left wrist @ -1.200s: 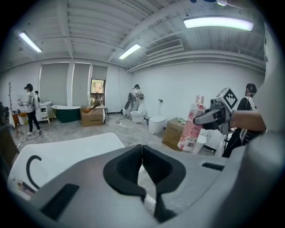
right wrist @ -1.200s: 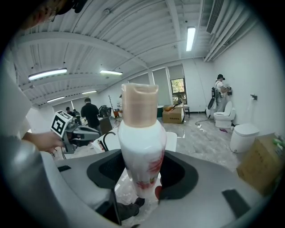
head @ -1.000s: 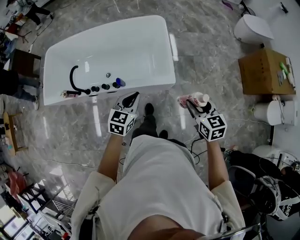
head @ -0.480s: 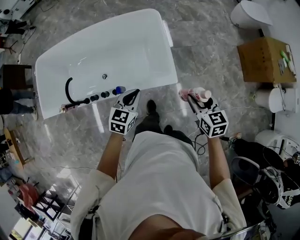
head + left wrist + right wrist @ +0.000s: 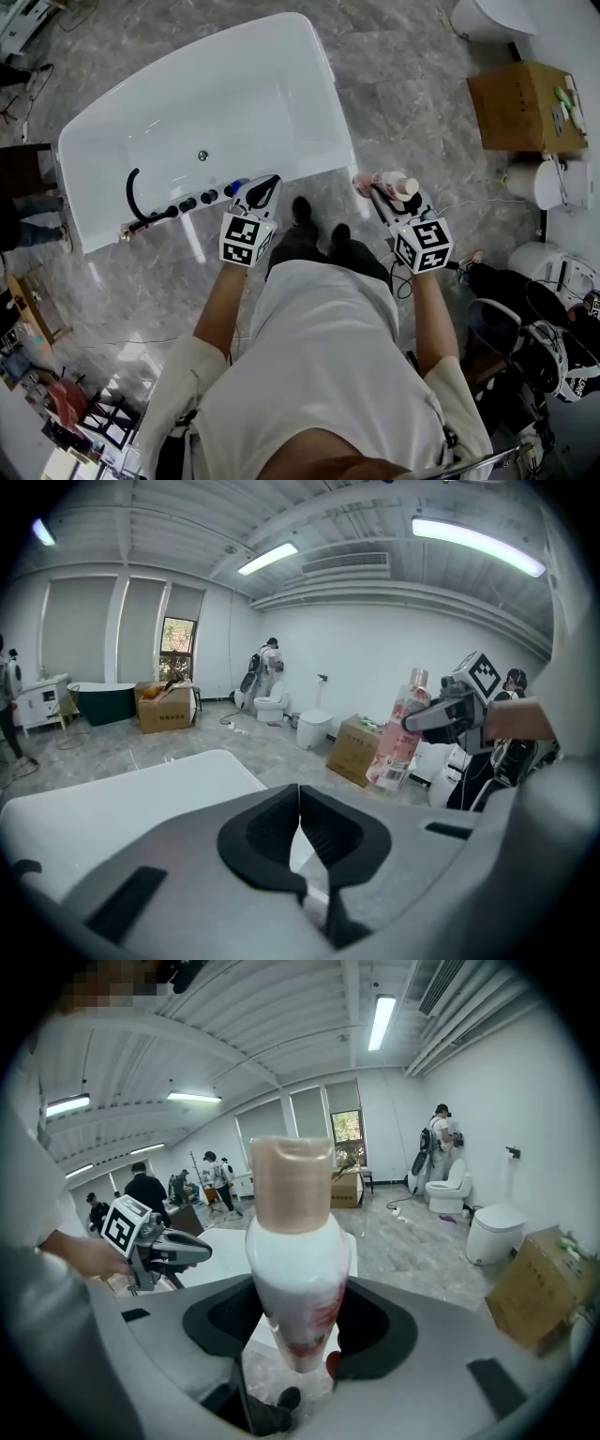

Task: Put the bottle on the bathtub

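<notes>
Bottle (image 5: 295, 1241): tapered white-pink plastic, beige cap, clamped by right gripper (image 5: 382, 190)
Left gripper (image 5: 300, 819): closed, empty, beside glossy white bathtub (image 5: 323, 141) rim
Right of bathtub: cardboard box (image 5: 520, 103)

bathtub (image 5: 211, 108): glossy white (enamel-like) | bottle (image 5: 296, 1269): smooth plastic | floor (image 5: 398, 108): polished stone | box (image 5: 516, 98): matt cardboard

The bottle (image 5: 295, 1269) is white with red-pink print and a beige cap; the bathtub (image 5: 281, 84) is glossy white with a black faucet (image 5: 128, 192). The floor (image 5: 403, 103) is grey veined marble, and the left gripper (image 5: 268, 186) and right gripper (image 5: 377, 191) are grey with black pads (image 5: 267, 832) and black-and-white marker cubes (image 5: 246, 241).
</notes>
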